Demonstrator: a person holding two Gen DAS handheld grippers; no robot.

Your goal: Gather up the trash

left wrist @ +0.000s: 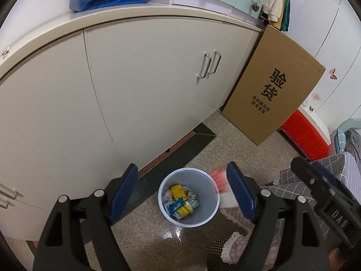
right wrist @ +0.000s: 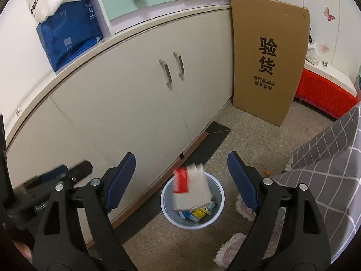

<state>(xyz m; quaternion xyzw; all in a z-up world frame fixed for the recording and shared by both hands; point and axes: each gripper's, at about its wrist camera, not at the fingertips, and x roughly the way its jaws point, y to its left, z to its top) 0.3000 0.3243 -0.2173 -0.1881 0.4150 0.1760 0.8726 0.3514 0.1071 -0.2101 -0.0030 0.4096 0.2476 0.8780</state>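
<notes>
A light blue waste bin stands on the floor by the cabinet and holds yellow and blue packets. My left gripper hangs open above it with nothing between its fingers. In the right wrist view my right gripper is open too. A blurred red, white and brown paper packet is in the air between and below its fingers, over the bin, and neither pad touches it. The same packet shows as a red-white blur in the left wrist view. Each gripper shows at the edge of the other's view.
A cream cabinet with metal handles runs along the left. A tall cardboard box leans at its end, with a red container beyond it. Grey checked fabric and a fringed mat lie at the right.
</notes>
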